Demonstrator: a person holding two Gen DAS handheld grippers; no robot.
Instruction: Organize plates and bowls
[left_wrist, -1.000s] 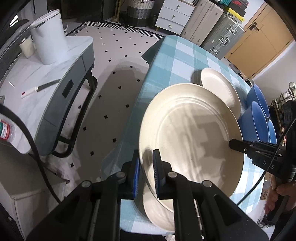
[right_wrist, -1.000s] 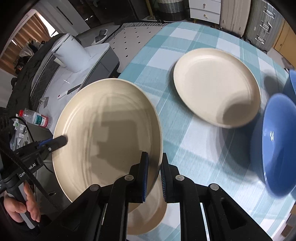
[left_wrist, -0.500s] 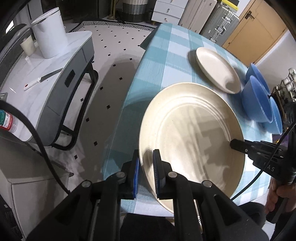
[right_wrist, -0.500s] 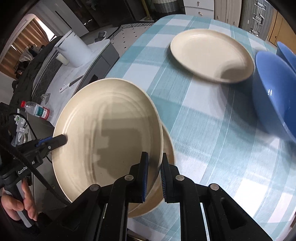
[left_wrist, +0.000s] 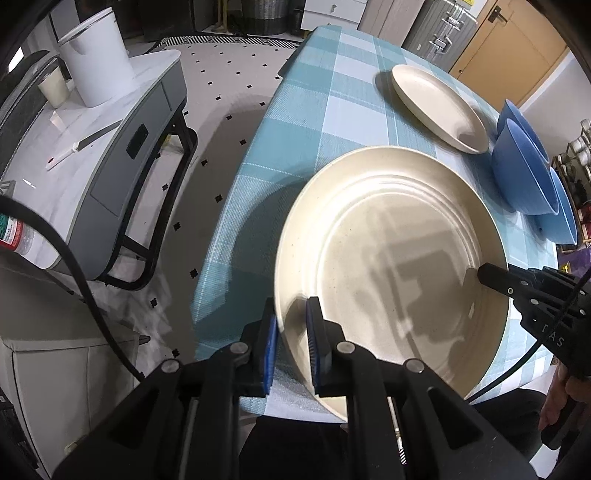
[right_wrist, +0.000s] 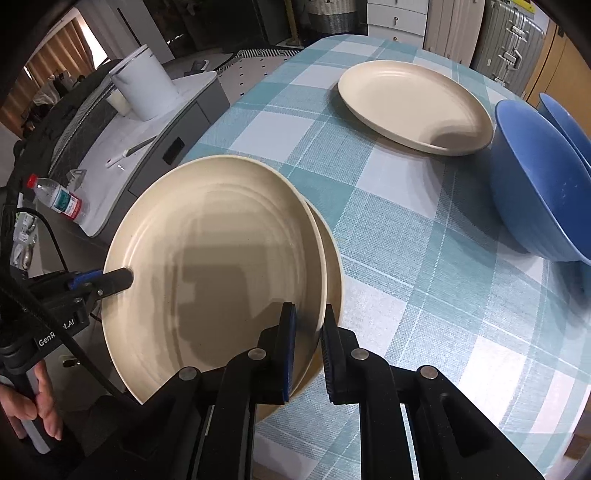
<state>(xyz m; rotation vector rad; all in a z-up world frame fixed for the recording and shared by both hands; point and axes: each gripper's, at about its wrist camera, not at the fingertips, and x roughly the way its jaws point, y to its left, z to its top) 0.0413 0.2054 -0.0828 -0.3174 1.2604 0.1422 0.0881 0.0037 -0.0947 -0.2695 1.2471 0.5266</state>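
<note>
Checked tablecloth (right_wrist: 424, 236) covers the table. Left gripper (left_wrist: 291, 328) and right gripper (right_wrist: 308, 332) are each clamped on opposite rims of a cream plate (right_wrist: 214, 266), held just above a second plate (right_wrist: 334, 273). Beyond it lie a third plate (right_wrist: 413, 103) and blue bowls (right_wrist: 535, 177).

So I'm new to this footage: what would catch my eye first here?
A large cream plate held at opposite rims by the left gripper and right gripper, just above another cream plate at the table's near edge. Farther back lie a third plate and blue bowls.
</note>
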